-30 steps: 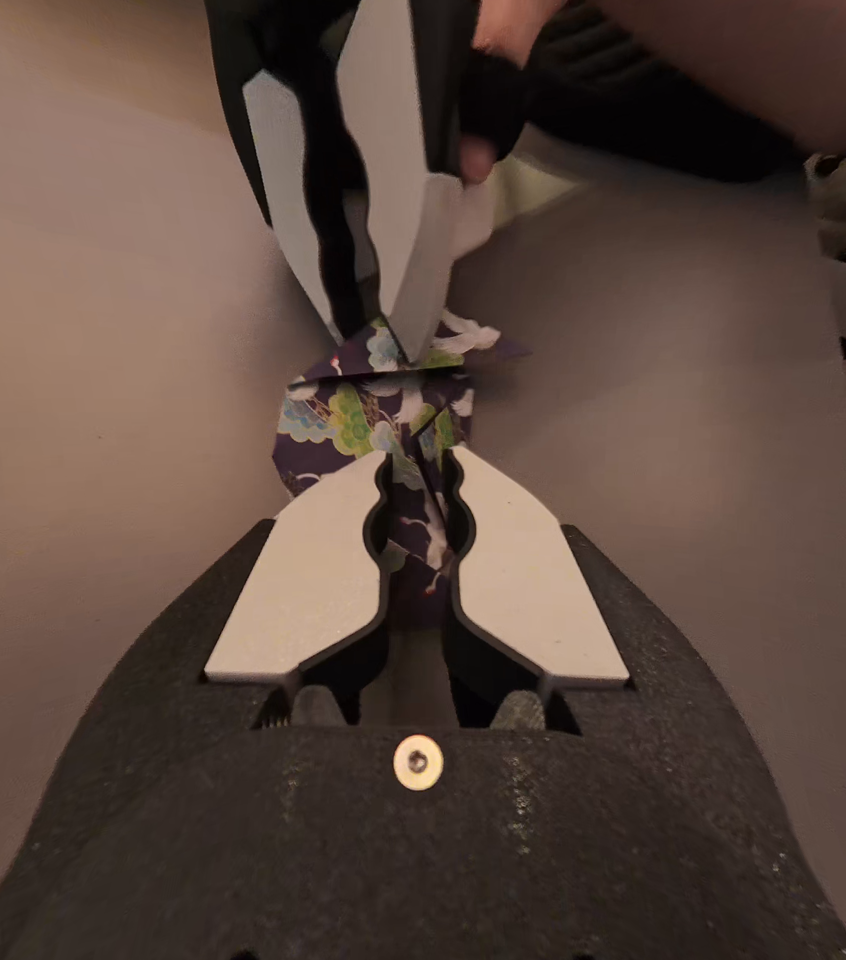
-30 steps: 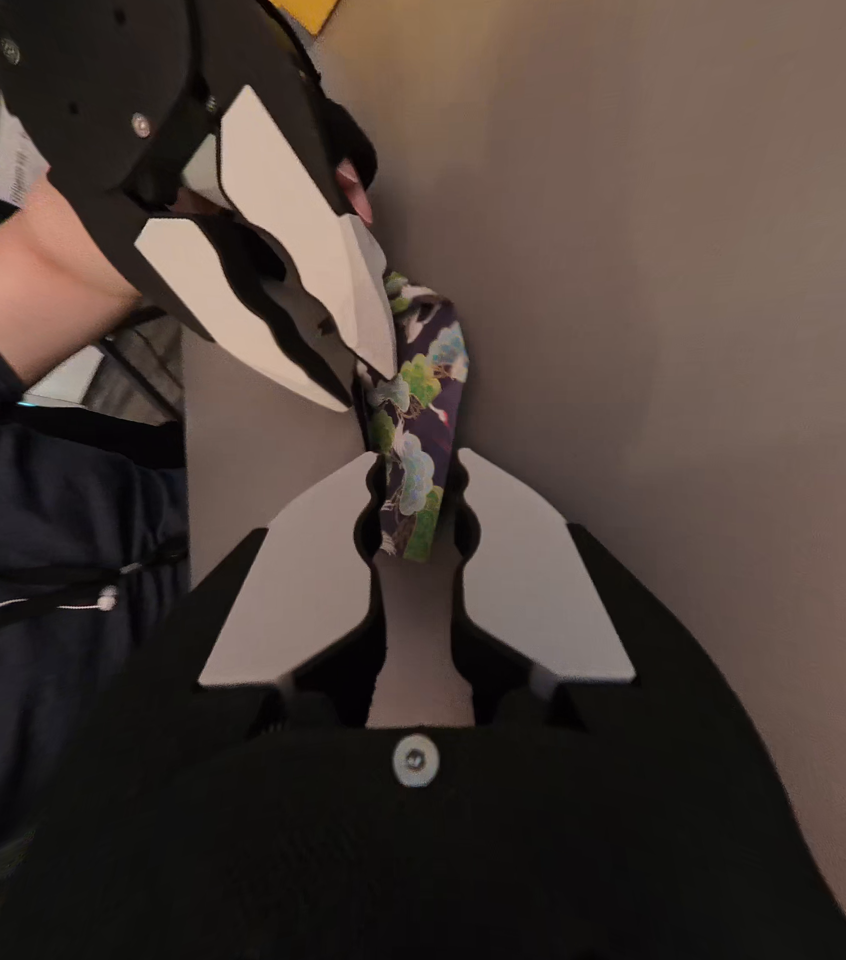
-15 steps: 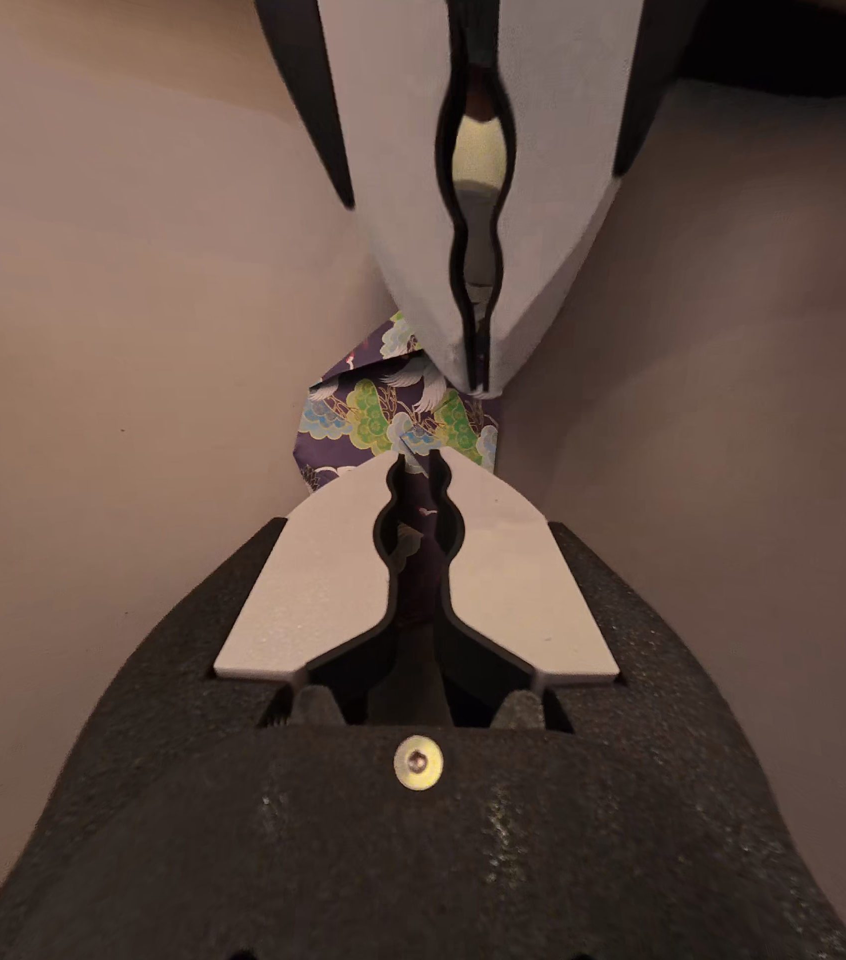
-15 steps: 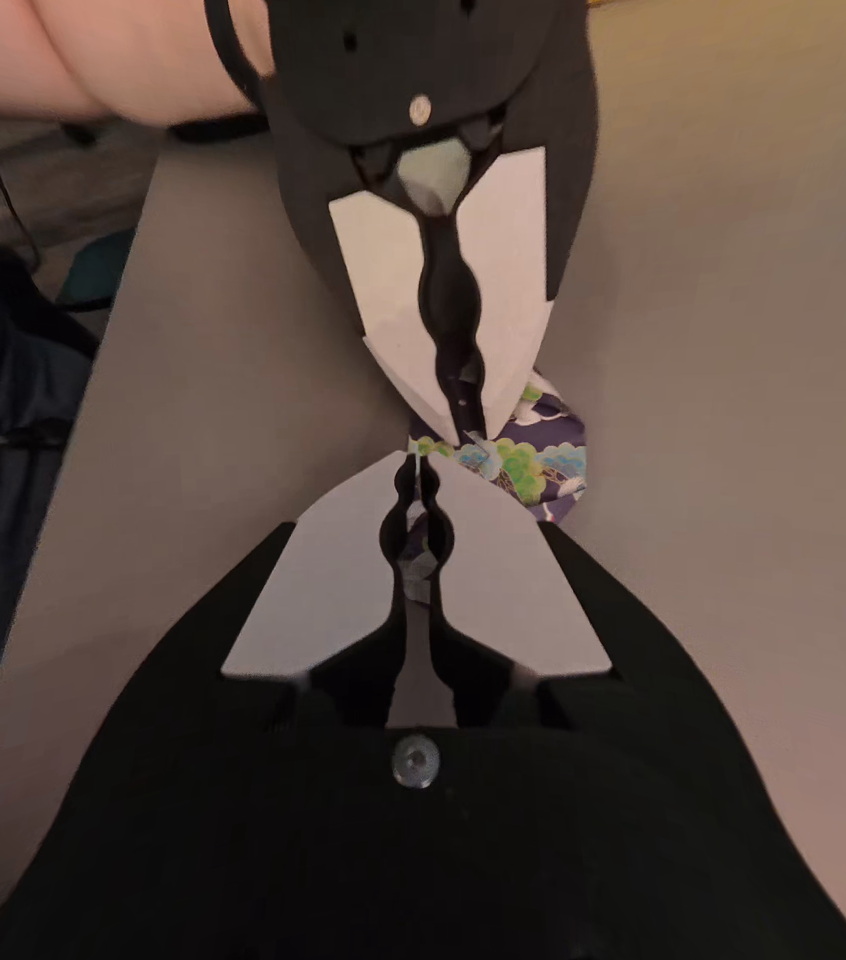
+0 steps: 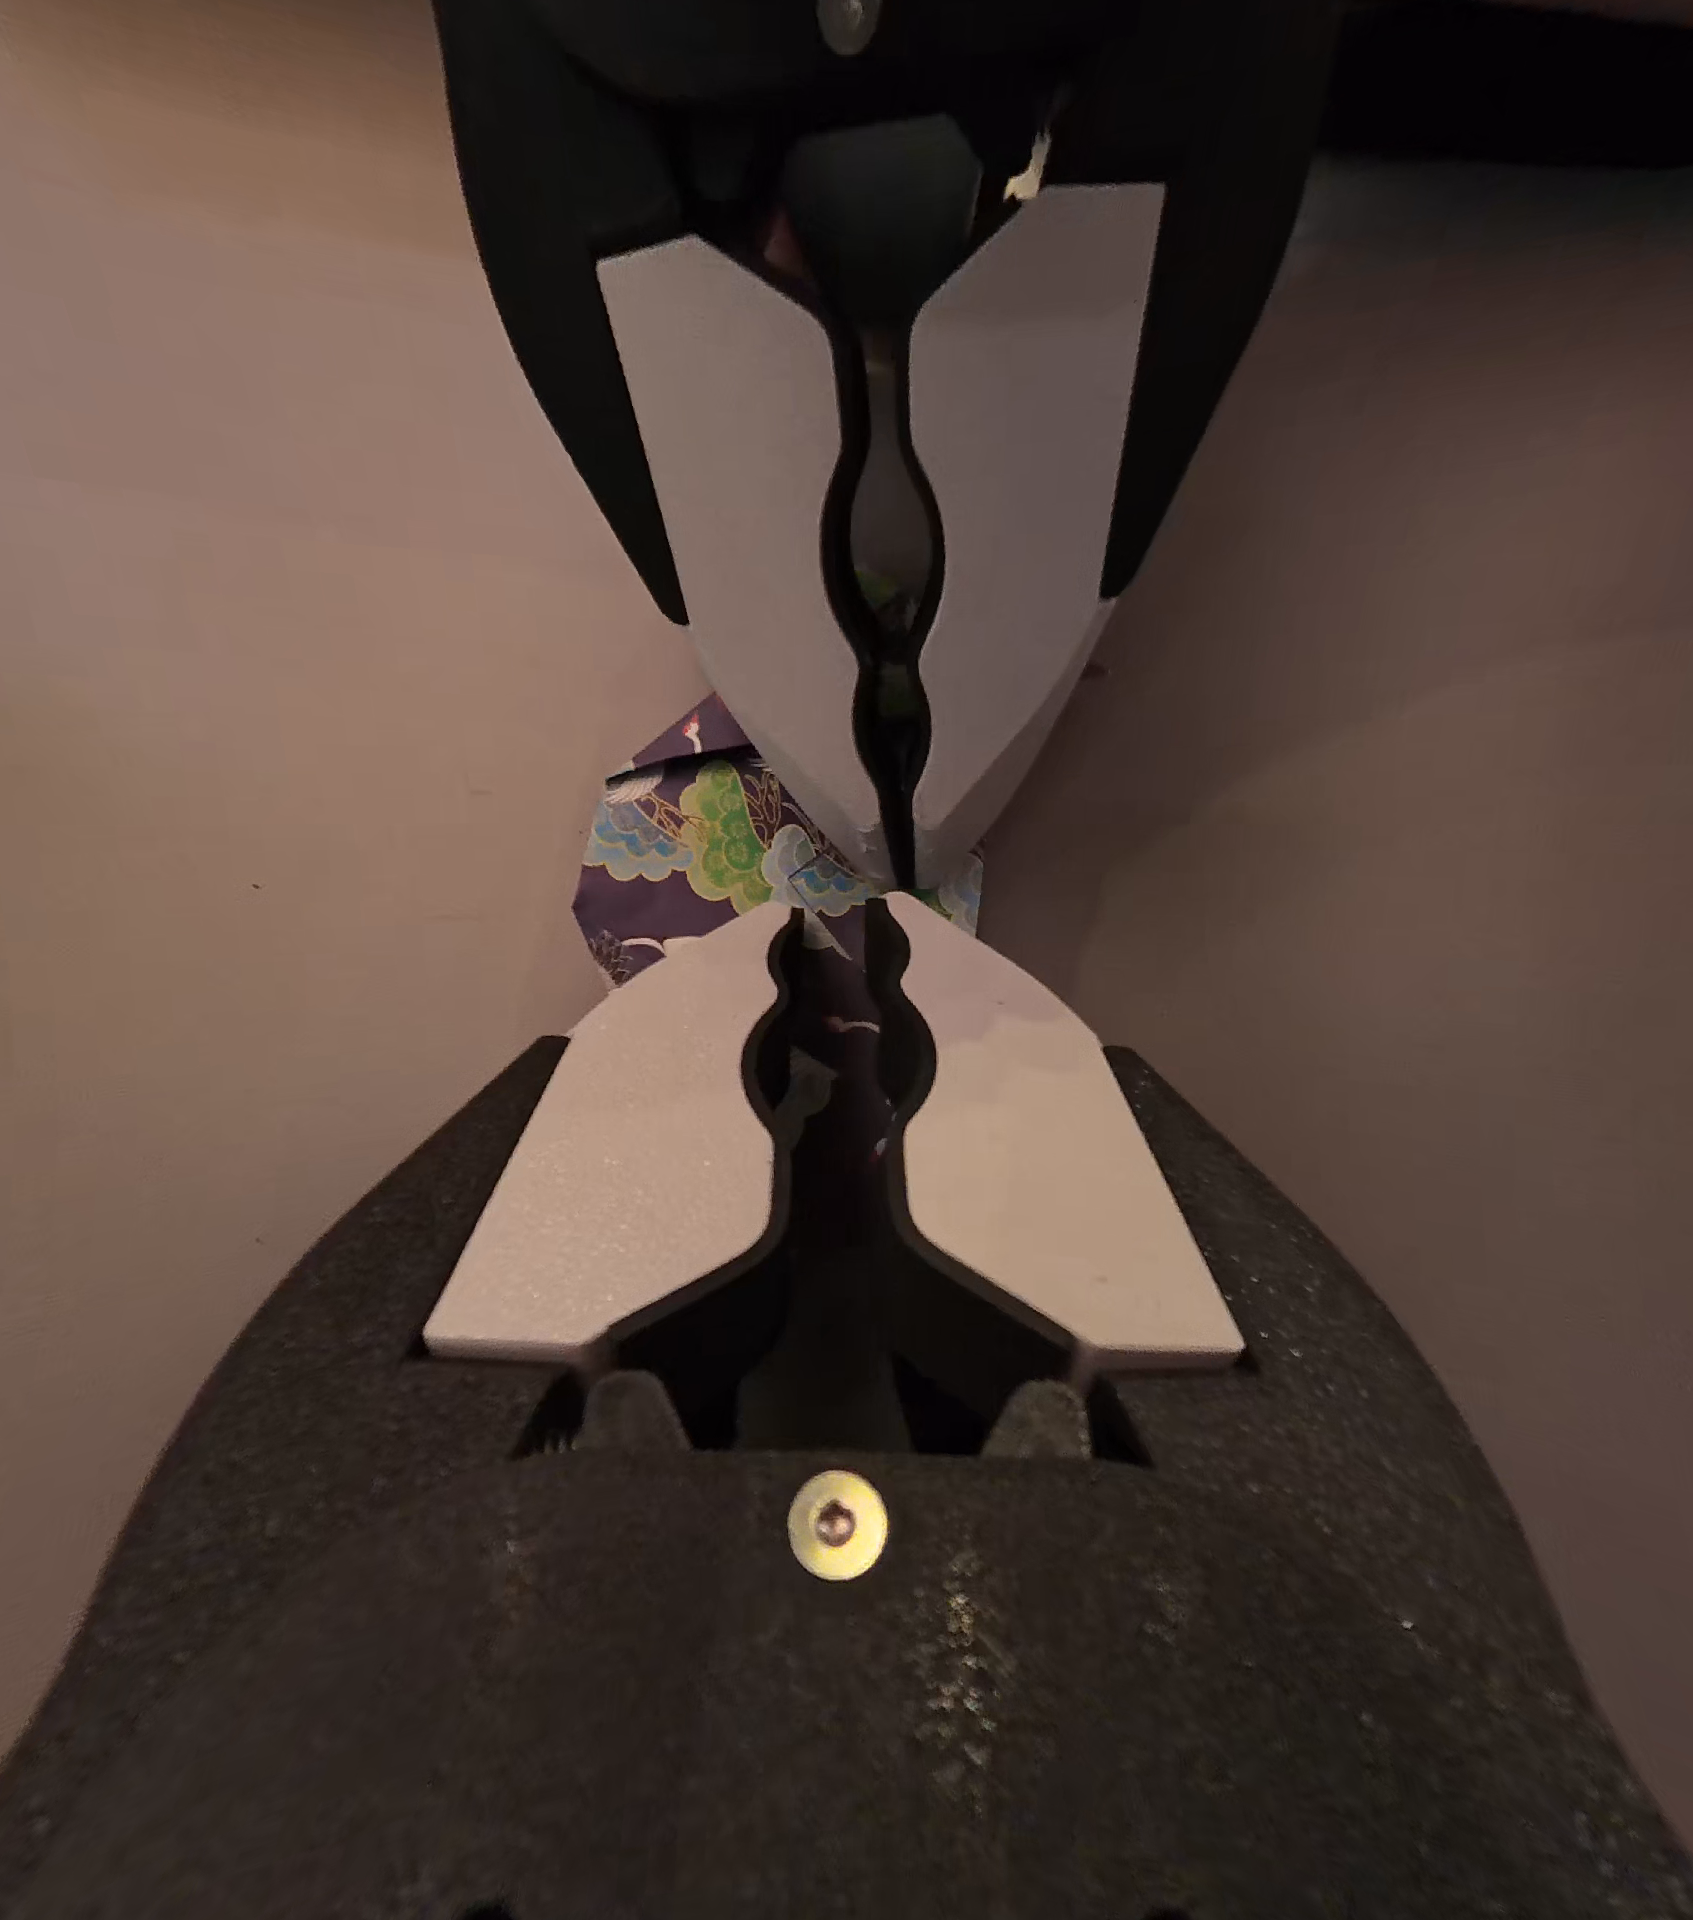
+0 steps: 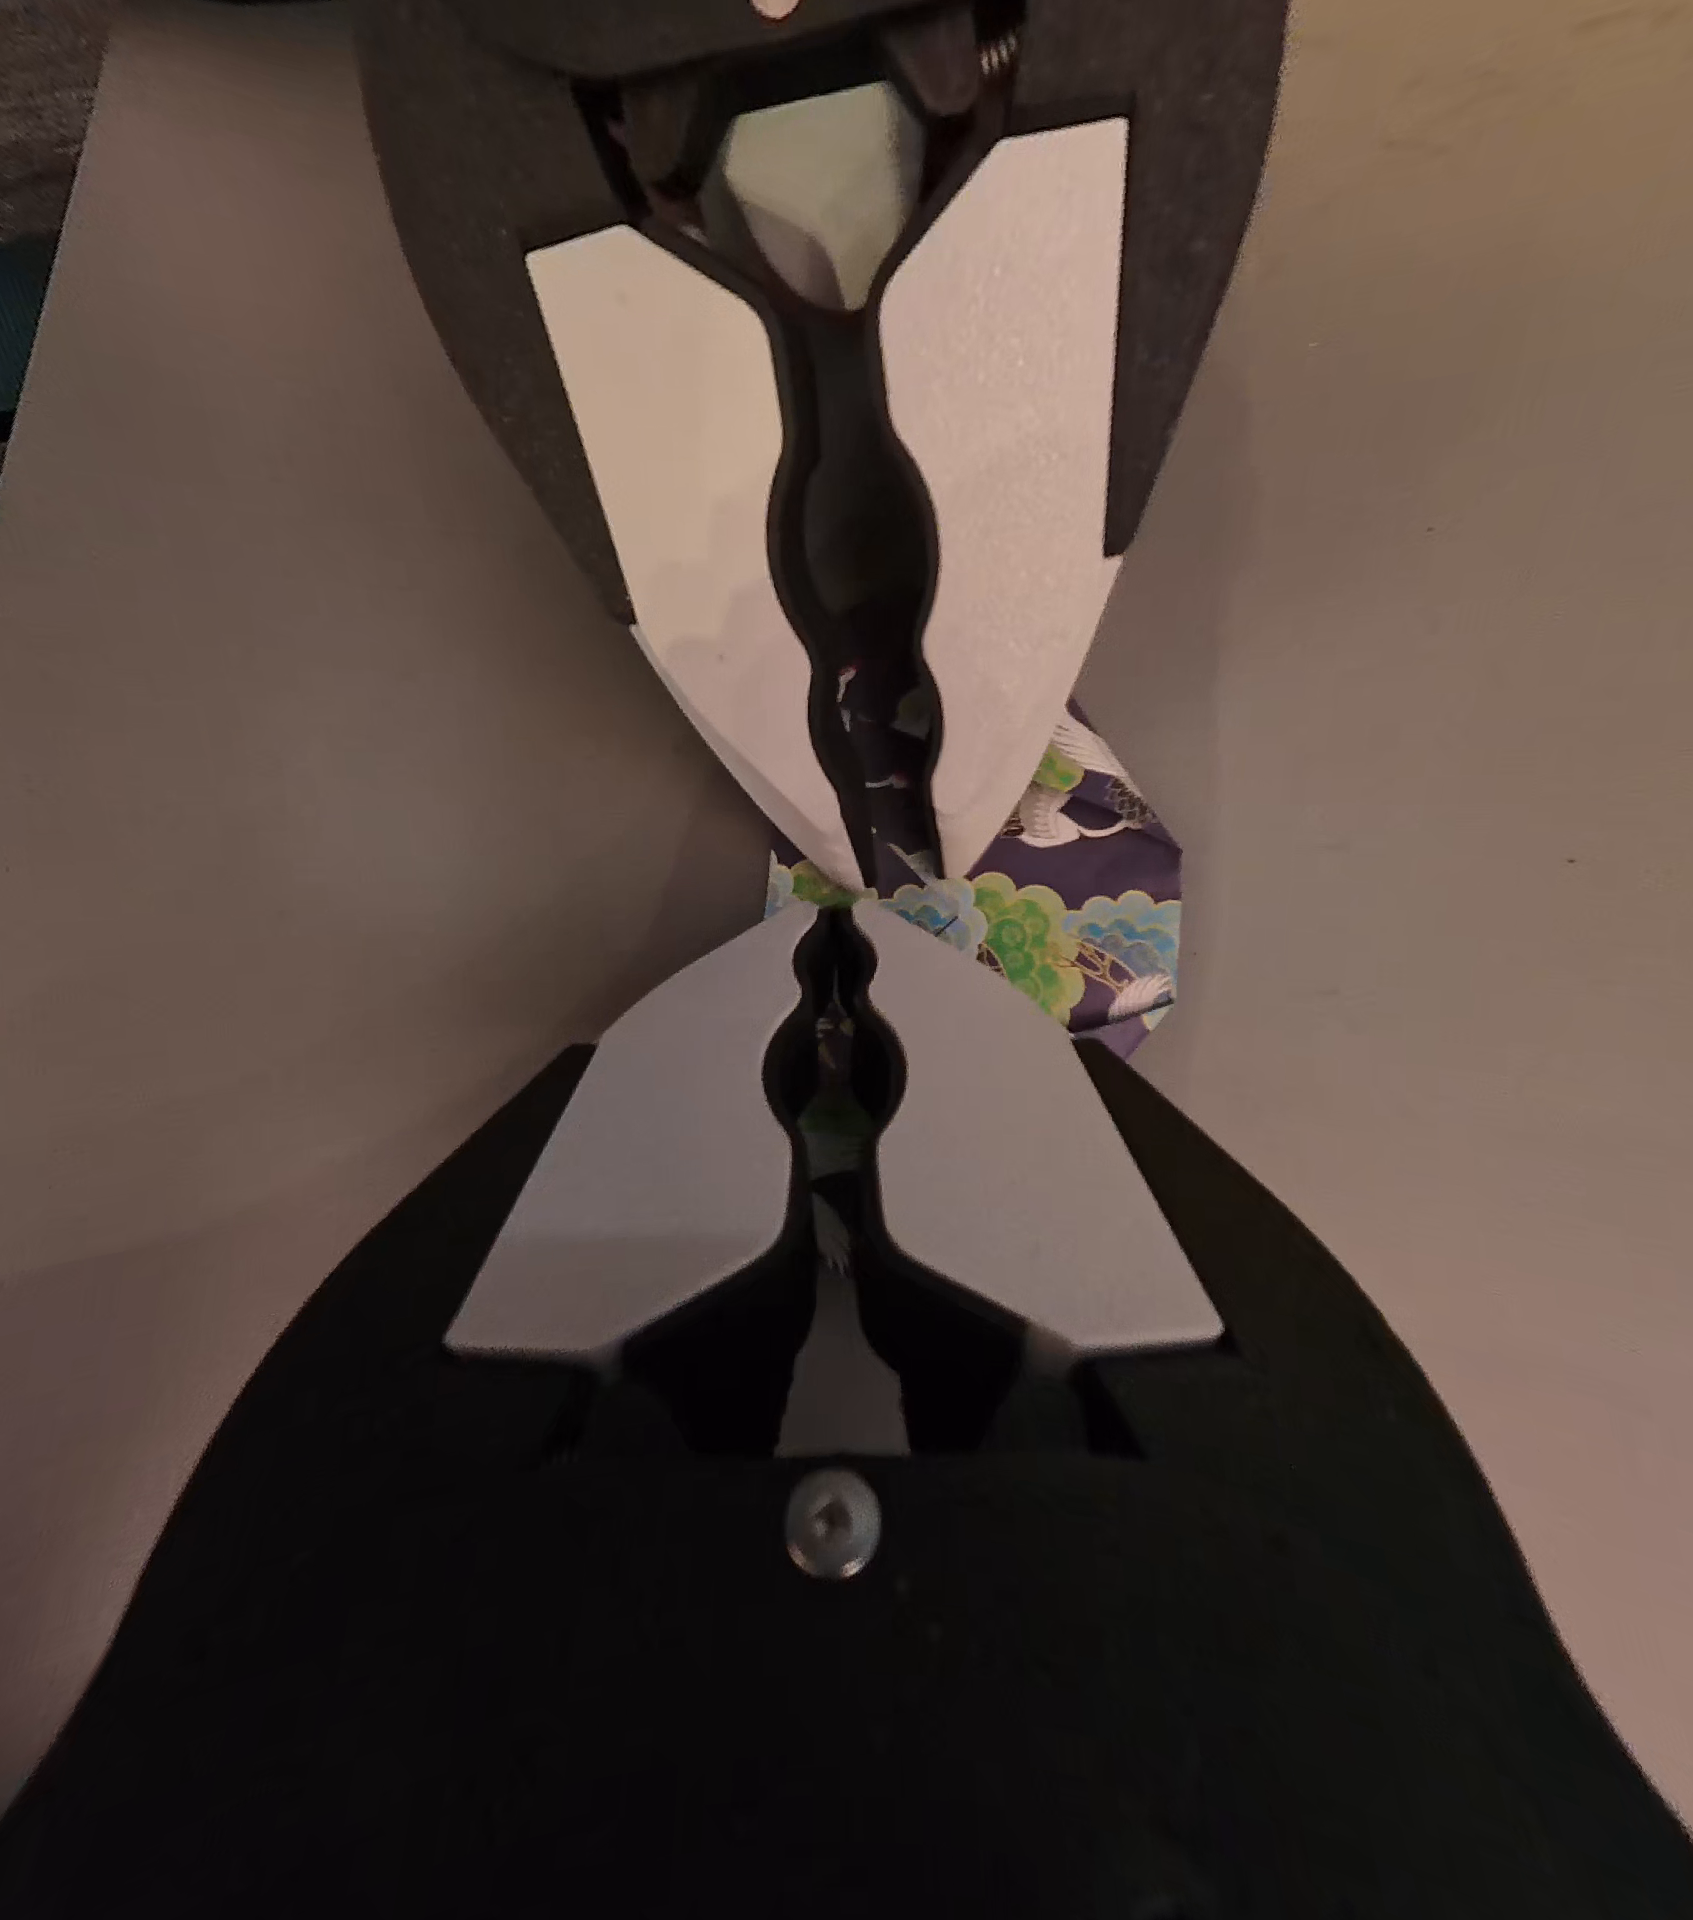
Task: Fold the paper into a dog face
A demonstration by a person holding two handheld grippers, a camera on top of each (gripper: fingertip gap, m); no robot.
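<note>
Paper (image 5: 717, 852), patterned and folded, lies pinched between left tongs (image 5: 837, 914) and right tongs (image 6: 837, 914), tip-to-tip.

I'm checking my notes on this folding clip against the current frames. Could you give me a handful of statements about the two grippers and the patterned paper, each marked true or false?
1. The left gripper and the right gripper face each other tip to tip over the paper. True.
2. The paper is plain white. False: it is dark purple with green and blue clouds and white cranes.
3. The right gripper's jaws are nearly closed, with paper between them. True.
4. The paper hangs in the air well above the table. False: it sits low against the table.
5. The left gripper is wide open and clear of the paper. False: its jaws stand close together with the paper between them.
</note>
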